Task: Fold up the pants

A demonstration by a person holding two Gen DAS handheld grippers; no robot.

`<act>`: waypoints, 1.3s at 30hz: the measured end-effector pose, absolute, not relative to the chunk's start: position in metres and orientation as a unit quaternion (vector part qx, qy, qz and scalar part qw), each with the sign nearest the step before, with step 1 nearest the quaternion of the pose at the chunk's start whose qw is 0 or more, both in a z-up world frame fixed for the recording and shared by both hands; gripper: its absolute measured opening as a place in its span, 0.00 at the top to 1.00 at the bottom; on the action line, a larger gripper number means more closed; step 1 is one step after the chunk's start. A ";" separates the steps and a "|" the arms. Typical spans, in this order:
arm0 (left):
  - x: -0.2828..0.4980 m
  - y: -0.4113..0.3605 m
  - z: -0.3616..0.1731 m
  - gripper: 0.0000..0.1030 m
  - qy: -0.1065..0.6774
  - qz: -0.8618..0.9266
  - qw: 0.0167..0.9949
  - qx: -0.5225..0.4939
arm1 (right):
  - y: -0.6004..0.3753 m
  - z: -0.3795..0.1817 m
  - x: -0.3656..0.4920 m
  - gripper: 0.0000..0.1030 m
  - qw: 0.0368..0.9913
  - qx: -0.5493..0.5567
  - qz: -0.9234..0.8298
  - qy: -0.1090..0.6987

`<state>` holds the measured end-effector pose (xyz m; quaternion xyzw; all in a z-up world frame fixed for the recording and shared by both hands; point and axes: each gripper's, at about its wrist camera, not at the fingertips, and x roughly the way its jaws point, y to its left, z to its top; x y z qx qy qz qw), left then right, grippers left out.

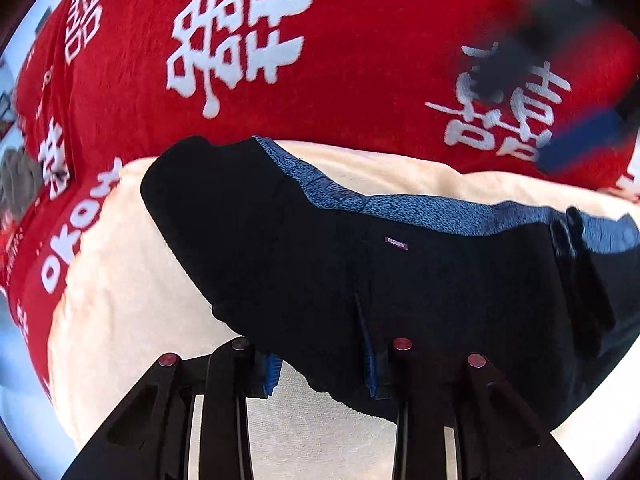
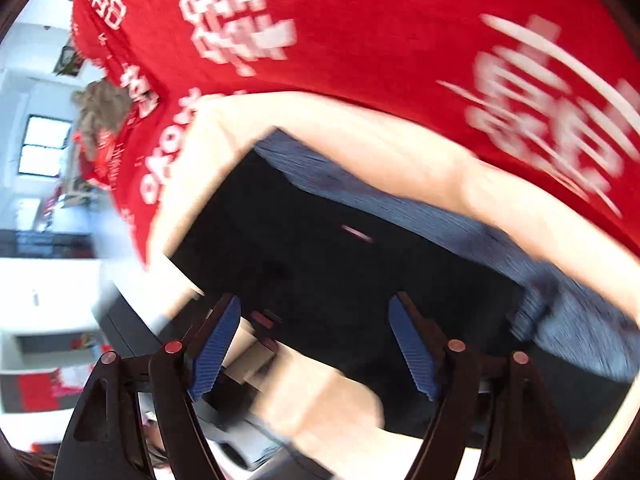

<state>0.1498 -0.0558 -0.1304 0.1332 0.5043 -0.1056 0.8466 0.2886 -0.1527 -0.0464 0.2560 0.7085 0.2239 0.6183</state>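
- Black fabric of the pants (image 1: 320, 264) bunches right at the left tool (image 1: 320, 372), whose blue pads (image 1: 270, 376) sit on either side of a hanging fold at the garment's near edge; the jaws are drawn in around that fold and appear clamped on it.
- Just beyond the left tool the pants spread across a cream blanket (image 1: 132, 280), with a blue-speckled waistband lining (image 1: 400, 206) running along their far edge and a small pink label (image 1: 396, 243) on the black cloth.
- Farther out from the left tool lies a red cover with white characters (image 1: 240, 40); at its upper right a dark, blurred shape with a blue pad crosses the view (too smeared to say more).
- Seen from the right wrist, the right tool (image 2: 320, 344) has its jaws well apart, the blue pads (image 2: 214, 348) clear of any cloth.
- Between and ahead of the right tool's fingers sit the pants (image 2: 320, 248), a dark slab on the cream blanket (image 2: 360, 136), the red cover (image 2: 400, 40) beyond.
- Left of the right tool, a bright room with a window (image 2: 42, 146) shows, blurred.
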 end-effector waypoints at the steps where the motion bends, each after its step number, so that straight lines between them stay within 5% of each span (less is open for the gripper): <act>1: 0.149 -0.059 -0.129 0.68 0.500 -0.107 0.847 0.144 | -0.136 -0.047 0.303 0.21 0.605 0.252 0.241 0.716; 12: 0.137 -0.077 -0.118 0.68 0.474 -0.118 0.852 0.190 | -0.022 -0.093 0.340 0.22 0.515 0.072 0.266 0.812; 13: 0.137 -0.078 -0.117 0.68 0.475 -0.117 0.852 0.189 | -0.023 -0.099 0.337 0.27 0.510 0.063 0.265 0.816; 14: 0.136 -0.079 -0.117 0.68 0.477 -0.117 0.851 0.187 | -0.027 -0.100 0.333 0.57 0.516 0.055 0.264 0.813; 15: 0.135 -0.080 -0.117 0.68 0.483 -0.119 0.848 0.186 | -0.032 -0.097 0.334 0.78 0.525 0.057 0.267 0.806; 16: 0.134 -0.081 -0.116 0.68 0.486 -0.121 0.846 0.182 | -0.041 -0.091 0.333 0.82 0.539 0.067 0.266 0.797; 28: 0.099 -0.162 -0.035 0.68 0.432 -0.227 0.853 0.186 | -0.214 -0.007 0.279 0.83 0.628 0.274 0.270 0.676; 39: 0.028 -0.310 -0.025 0.68 0.429 -0.339 0.802 0.240 | -0.411 -0.016 0.155 0.81 0.661 0.403 0.184 0.605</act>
